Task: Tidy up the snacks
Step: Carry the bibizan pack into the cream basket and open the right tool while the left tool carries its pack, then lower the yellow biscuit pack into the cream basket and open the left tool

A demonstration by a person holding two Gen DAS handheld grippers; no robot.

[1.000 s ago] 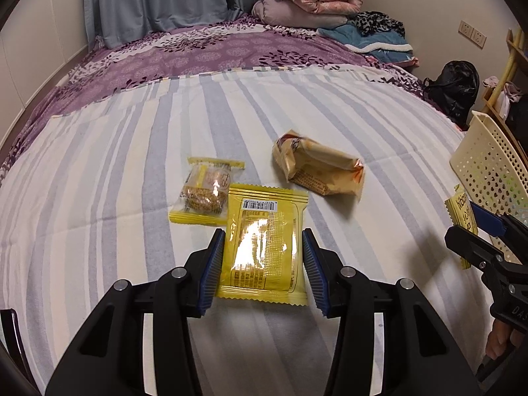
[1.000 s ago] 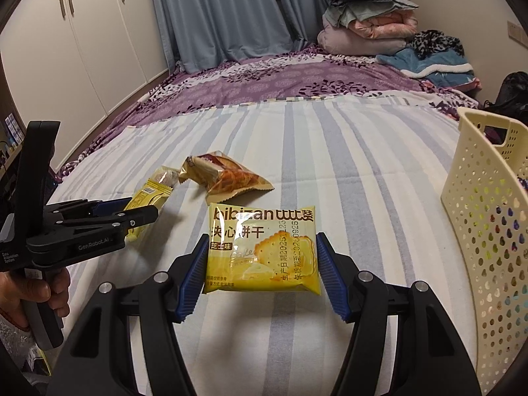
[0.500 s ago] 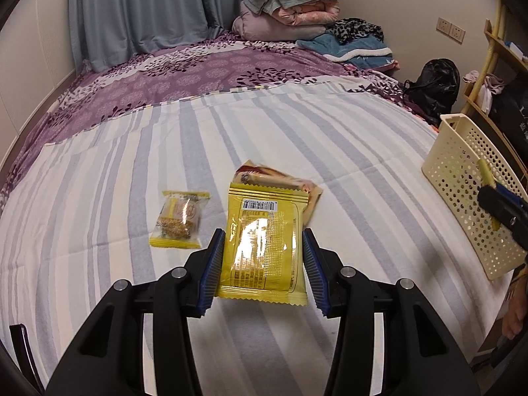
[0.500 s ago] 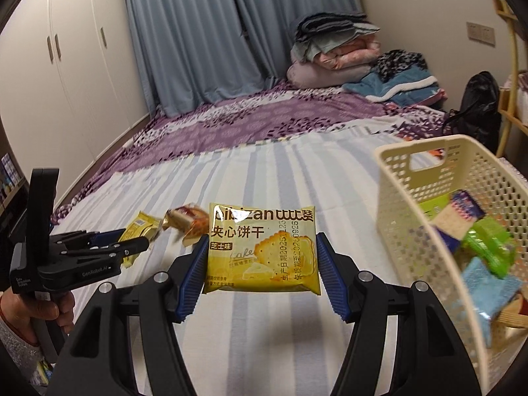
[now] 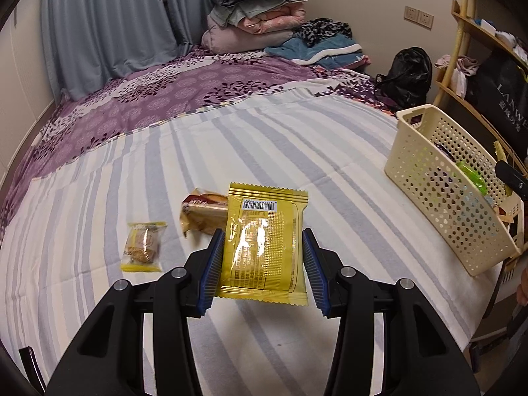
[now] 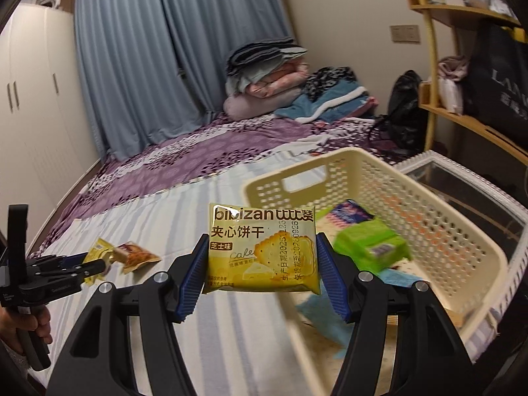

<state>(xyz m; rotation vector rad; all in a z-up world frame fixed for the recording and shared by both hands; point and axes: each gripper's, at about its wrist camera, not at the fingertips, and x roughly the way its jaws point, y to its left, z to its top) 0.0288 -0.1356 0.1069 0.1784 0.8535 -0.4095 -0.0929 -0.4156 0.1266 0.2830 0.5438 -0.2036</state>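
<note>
My left gripper is shut on a yellow foil snack packet, held back side up above the striped bed. My right gripper is shut on a yellow cracker packet, lifted at the near left rim of the cream perforated basket. That basket sits at the bed's right edge and holds a green pack and several other snacks. On the sheet lie a small clear-and-yellow cookie pack and an orange-brown wrapped snack. The left gripper also shows at the right wrist view's left edge.
The striped sheet covers the near bed, a purple floral cover the far part. Folded bedding is stacked by the blue curtain. A black bag and wooden shelves stand right of the bed. A person's hand grips the left tool.
Both grippers have risen and swung right toward the basket with their packets still held. The basket's inside has come into the right wrist view; the loose snacks have slid left in the left wrist view.
</note>
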